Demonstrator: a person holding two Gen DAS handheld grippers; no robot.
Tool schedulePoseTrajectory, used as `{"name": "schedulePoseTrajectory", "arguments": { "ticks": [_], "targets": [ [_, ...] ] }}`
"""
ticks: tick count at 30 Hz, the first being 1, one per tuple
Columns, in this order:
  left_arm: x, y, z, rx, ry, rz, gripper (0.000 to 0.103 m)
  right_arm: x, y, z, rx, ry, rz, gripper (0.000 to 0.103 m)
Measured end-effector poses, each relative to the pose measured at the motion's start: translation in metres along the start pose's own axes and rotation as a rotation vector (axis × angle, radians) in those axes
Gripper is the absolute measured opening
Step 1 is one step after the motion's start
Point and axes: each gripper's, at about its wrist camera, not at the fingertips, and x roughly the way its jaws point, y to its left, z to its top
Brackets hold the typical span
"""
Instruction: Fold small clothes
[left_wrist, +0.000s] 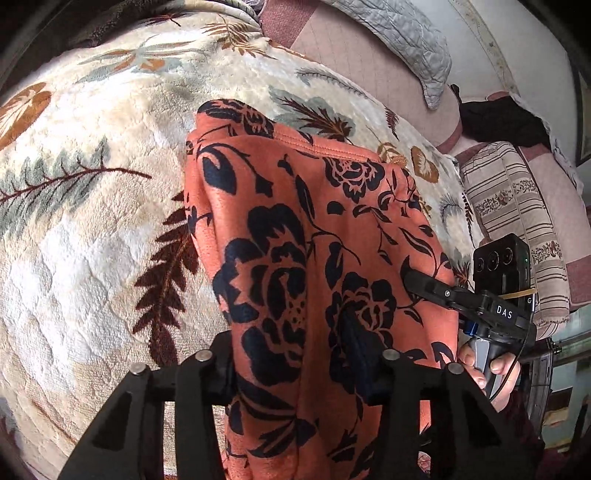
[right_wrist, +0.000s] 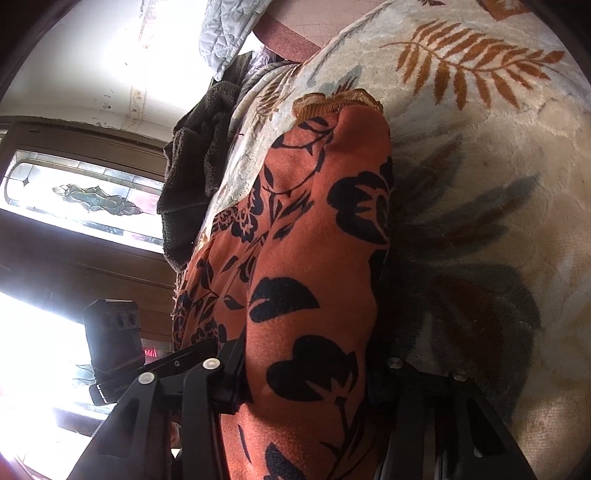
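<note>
Gripping the orange floral garment (left_wrist: 314, 229) at its near edge with left gripper (left_wrist: 303, 373) and right gripper (right_wrist: 306, 373) clamped side by side; we see its length running away over the blanket (left_wrist: 92, 240)

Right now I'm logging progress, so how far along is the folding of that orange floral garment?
Done: both grippers have hold of the orange floral garment; the left gripper and right gripper each have its cloth bunched between their fingers. In hand: it hangs lifted over the leaf-patterned plush blanket, draped in loose ridges. Left: no crisp, flattened fold shows yet, so laying it down and folding remain.
</note>
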Motion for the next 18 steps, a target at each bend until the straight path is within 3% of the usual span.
{"name": "schedulePoseTrajectory", "arguments": {
  "ticks": [5, 12, 18],
  "targets": [
    [-0.007, -0.018, 0.004, 0.034, -0.025, 0.050, 0.038, -0.013, 0.014, -0.002, -0.051, -0.031, 0.012, 0.042],
    [-0.019, -0.069, 0.019, 0.106, -0.078, 0.048, 0.037, -0.061, 0.016, 0.004, -0.093, -0.147, 0.019, 0.042],
    [0.017, -0.123, 0.039, 0.148, -0.047, 0.036, 0.037, -0.113, -0.015, 0.018, -0.055, -0.242, -0.016, 0.042]
  ]
}}
